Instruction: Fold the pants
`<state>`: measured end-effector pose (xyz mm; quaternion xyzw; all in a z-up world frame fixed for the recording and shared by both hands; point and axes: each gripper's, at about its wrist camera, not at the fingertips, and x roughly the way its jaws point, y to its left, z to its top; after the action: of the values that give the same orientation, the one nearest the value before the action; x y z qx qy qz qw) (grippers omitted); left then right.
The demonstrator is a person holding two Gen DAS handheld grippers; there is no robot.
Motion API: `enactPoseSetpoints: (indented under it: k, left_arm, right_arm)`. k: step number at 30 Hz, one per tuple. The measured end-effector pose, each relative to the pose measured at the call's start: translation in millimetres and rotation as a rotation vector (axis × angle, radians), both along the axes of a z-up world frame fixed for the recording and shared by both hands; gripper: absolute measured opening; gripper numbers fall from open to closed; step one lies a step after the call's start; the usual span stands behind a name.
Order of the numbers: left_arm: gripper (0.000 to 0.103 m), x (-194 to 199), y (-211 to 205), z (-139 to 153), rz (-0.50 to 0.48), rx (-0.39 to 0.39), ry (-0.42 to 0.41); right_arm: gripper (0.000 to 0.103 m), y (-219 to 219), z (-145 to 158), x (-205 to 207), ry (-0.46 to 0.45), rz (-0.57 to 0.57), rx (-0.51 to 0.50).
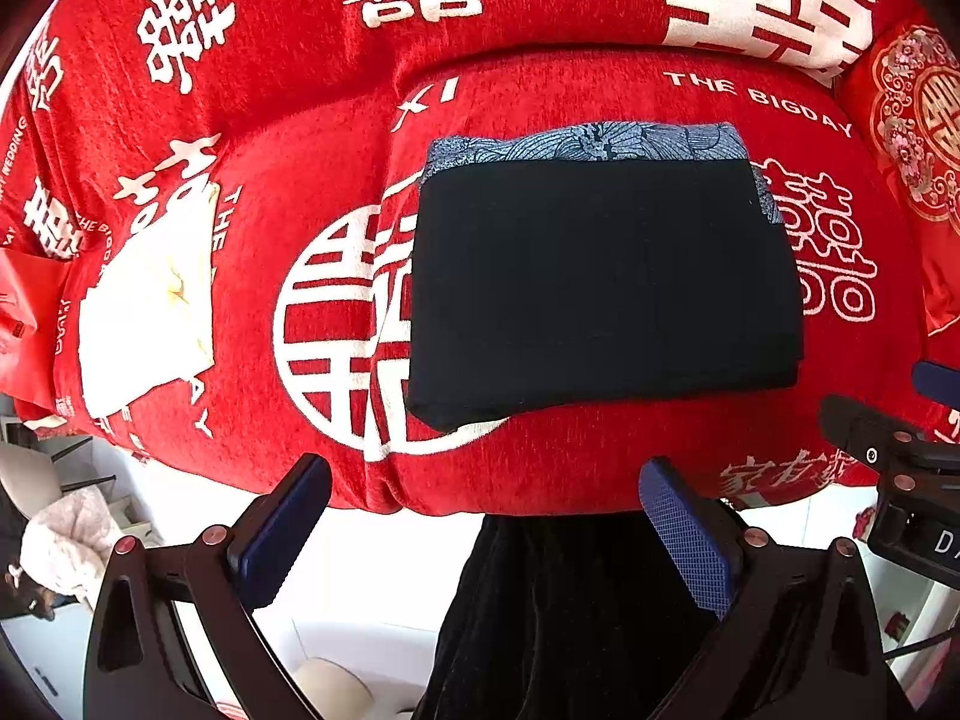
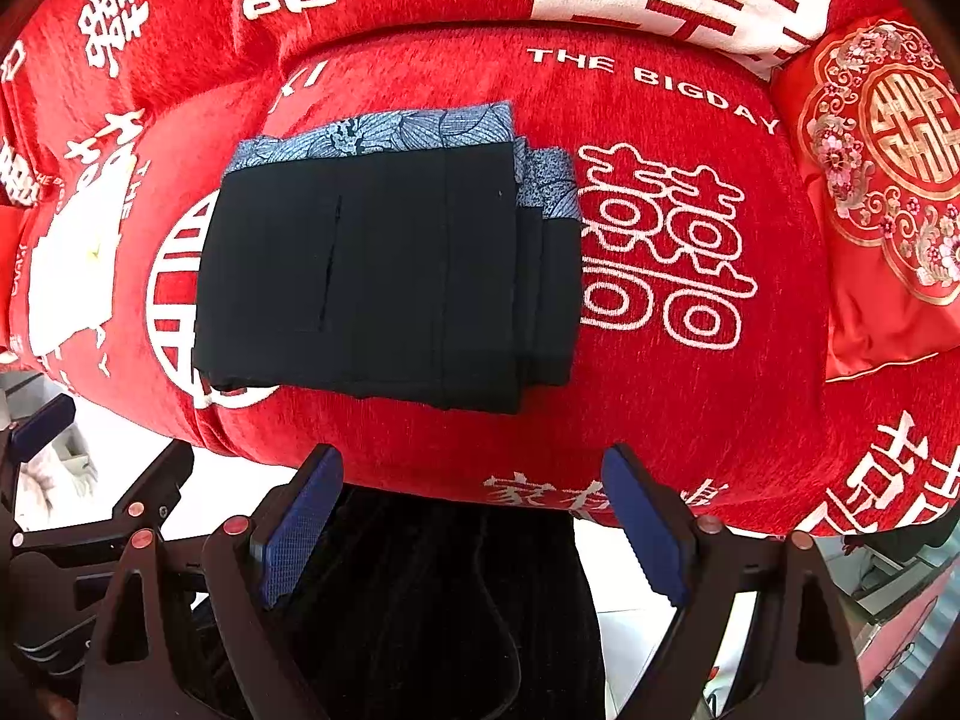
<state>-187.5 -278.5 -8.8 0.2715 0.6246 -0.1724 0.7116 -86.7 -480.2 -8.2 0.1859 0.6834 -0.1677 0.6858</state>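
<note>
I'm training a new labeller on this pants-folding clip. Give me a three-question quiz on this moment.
1. True or false: the pants lie folded in a compact stack on the red cover.
2. What does the right gripper hold? A) the pants B) a cushion C) nothing
3. Fill in: the patterned lining showing along the far edge of the pants is blue-____.

Key: 1 true. 2 C: its jaws stand wide apart, short of the pants; the left gripper is open too. 3 grey.
</note>
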Motion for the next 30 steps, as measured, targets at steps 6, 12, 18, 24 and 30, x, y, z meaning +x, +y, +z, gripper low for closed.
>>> enactPoseSetpoints:
  k: [6,12,18,24,30]
  left_arm:
    - [0.103,0.0,1.1,-0.5,0.003,-0.003,0.005]
    - [0.103,0.5,0.9,-1.1,0.004,-0.01,0.012]
    - [0.103,0.8,0.5,-1.5,0.008,-0.011,0.015]
    - [0.103,2.8,2.2,-3.0,0.019,-0.017,0.025]
    - [0.103,0.8,1.8,-0.9,-0.004,-0.033,0.019]
  right_arm:
    - [0.09,-0.6,-0.8,0.2,0.004,0.003,0.001]
    - [0.09,-0.9,-1.4,-0.1,0.006,0.005,0.001]
    - [0.09,-0.6,-1.6,0.0,0.006,0.003,0.002]
    - [0.09,-0.9,-2.4,-0.3,0.007,0.005,0.001]
    - [0.09,-1.3,-3.3,-0.2,0.01,0.004,-0.001]
